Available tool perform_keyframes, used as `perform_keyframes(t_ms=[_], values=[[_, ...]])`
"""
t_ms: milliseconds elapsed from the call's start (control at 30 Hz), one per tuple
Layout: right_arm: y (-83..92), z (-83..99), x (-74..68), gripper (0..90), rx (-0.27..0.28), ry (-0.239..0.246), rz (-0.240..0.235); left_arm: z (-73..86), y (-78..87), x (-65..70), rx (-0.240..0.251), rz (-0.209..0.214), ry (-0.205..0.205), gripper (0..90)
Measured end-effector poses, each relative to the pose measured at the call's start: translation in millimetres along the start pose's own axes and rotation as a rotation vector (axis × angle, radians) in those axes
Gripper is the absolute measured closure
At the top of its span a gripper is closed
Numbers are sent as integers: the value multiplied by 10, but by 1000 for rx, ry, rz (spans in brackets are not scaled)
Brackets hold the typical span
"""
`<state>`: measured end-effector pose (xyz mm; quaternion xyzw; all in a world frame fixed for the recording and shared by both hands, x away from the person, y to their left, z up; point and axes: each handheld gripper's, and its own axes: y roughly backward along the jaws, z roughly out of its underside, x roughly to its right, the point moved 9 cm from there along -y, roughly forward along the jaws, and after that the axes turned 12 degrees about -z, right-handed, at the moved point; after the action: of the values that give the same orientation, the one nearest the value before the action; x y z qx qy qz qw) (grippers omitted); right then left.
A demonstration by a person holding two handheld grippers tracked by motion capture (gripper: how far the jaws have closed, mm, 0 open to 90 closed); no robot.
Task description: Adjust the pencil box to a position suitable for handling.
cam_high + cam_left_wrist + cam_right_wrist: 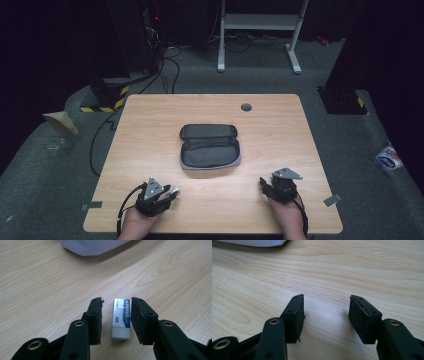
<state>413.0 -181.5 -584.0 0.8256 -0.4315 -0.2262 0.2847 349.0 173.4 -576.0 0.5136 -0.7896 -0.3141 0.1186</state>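
Jaws of my left gripper [116,307] straddle the eraser [121,318] lying on the table [45,282], a gap on one side. My right gripper [325,315] stands apart. I see the pouch [210,146] beyond.

pouch [93,246] cut off at top edge, eraser [175,191] too small in high view

My table [50,277]: pale wood-grain laminate, smooth, slight sheen. Eraser [121,318]: matt white rubber w/ glossy paper sleeve. Pouch [210,146]: dark cloth, matt. My jaws: matt black plastic, rough-edged pads, brass-looking rivets.
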Motion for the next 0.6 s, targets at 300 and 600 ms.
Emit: perform_keyframes(t_ms=[300,600], values=[[0,0,-1,460,0,0,0,21,-28,48,-12,1,-34,648],[5,6,-3,460,1,-1,2,45,-47,72,-20,16,-43,722]])
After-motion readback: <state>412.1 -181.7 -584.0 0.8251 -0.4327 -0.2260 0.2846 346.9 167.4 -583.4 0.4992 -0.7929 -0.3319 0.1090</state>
